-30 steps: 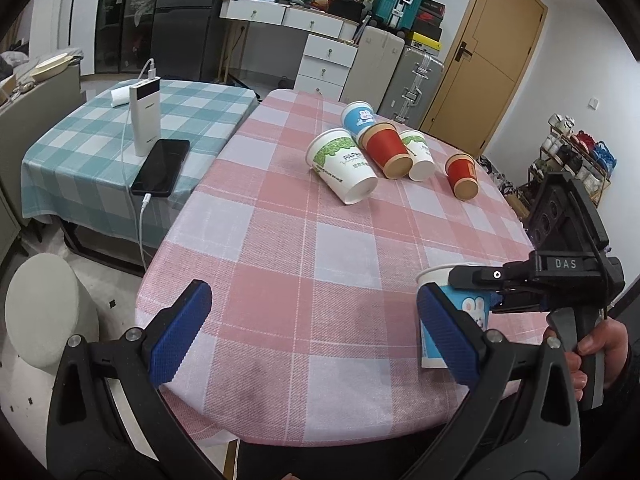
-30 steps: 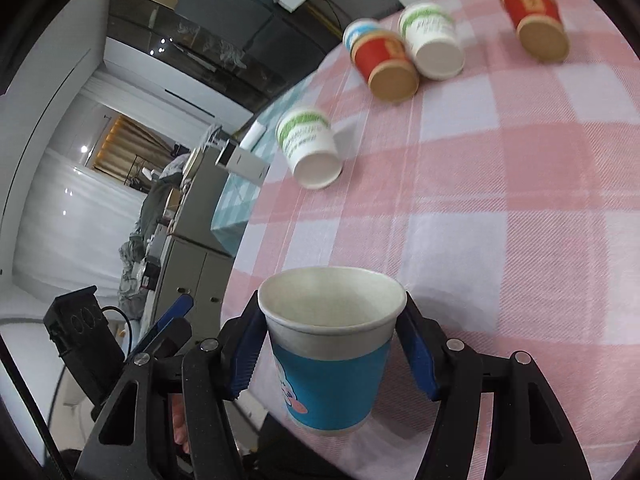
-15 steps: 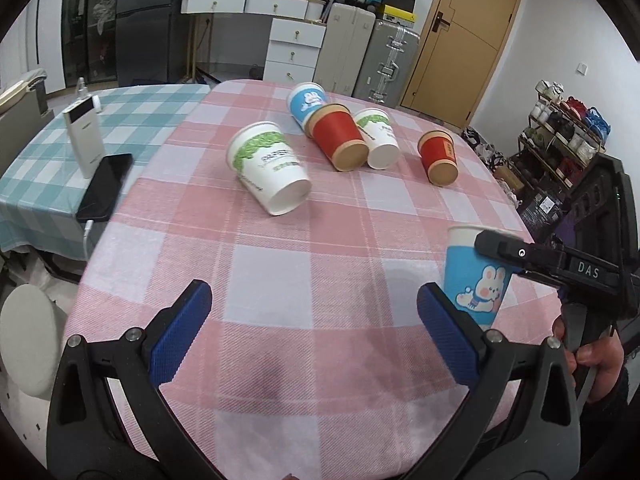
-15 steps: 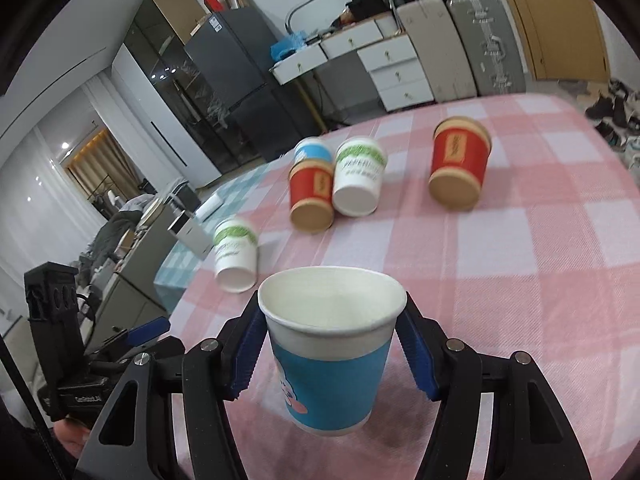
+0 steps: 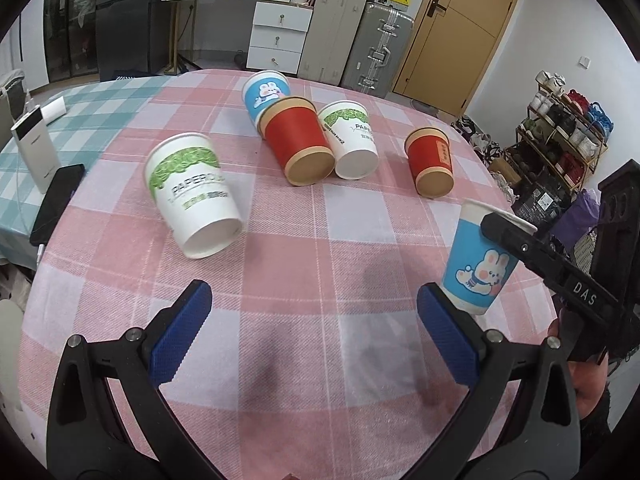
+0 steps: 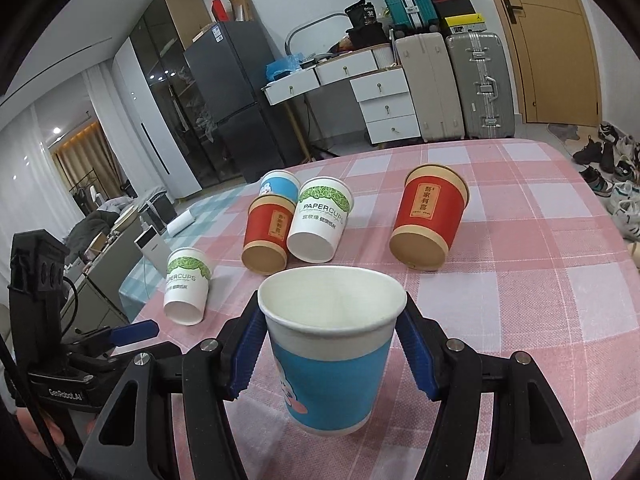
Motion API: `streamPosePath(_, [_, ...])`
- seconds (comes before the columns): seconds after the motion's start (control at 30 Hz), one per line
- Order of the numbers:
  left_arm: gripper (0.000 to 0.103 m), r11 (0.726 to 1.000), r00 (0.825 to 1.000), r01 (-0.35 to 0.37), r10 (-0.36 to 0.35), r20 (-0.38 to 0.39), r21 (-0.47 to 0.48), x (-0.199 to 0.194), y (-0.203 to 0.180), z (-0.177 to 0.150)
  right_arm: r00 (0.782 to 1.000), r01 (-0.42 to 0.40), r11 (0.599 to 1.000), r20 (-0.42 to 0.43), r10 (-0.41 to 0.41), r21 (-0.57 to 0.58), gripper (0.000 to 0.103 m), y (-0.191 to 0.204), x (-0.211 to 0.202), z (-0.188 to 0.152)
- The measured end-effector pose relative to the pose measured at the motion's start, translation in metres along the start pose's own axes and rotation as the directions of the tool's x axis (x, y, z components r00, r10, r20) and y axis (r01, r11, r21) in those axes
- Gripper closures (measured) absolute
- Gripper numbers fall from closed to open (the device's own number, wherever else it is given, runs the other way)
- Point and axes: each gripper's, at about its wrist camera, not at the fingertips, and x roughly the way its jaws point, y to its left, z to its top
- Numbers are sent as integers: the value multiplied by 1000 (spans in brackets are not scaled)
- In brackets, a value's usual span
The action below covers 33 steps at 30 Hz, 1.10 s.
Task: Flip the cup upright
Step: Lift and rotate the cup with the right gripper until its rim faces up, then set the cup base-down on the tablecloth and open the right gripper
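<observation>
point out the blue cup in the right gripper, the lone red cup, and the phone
blue bunny cup [image 6: 328, 380], right wrist view, blue side wall
lone red cup [image 6: 430, 216], right wrist view, red side wall
phone [image 5: 58, 196], left wrist view, dark screen

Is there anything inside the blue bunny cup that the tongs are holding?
The blue bunny cup sits mouth-up between the right tongs. Its white inner walls look bare. The very bottom is hidden below the near rim, so something small lying there would not show.

Phone [image 5: 56, 200] beside power bank [image 5: 34, 148] on teal tablecloth [image 5: 100, 112].
</observation>
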Motion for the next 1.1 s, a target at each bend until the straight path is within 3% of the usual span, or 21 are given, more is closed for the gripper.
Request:
streamPosePath(0.47, [0,1000,999,11,-11,-47,-8,36,-10,11,1000,18,999,-12,-19,-36,39,6,-2,-9])
streamPosePath(0.77, [0,1000,999,12,-12,-44,-8,29,-12,10,996,4,998,-91,-9,-63,35,18,3,-26])
streamPosePath(0.83, [0,1000,999,11,-12,-45,-10,26,-13,10,993,3,998,-115,-10,-63,32,19,4,-28])
streamPosePath(0.93, [0,1000,999,13,-13,-30,-10,18,-14,10,987,17,999,-158,-25,-51,17,19,6,-30])
streamPosePath(1.1, [0,1000,1000,10,-10,-6,-11,0,-16,10,992,17,1000,-123,-19,-18,15,19,-17,-30])
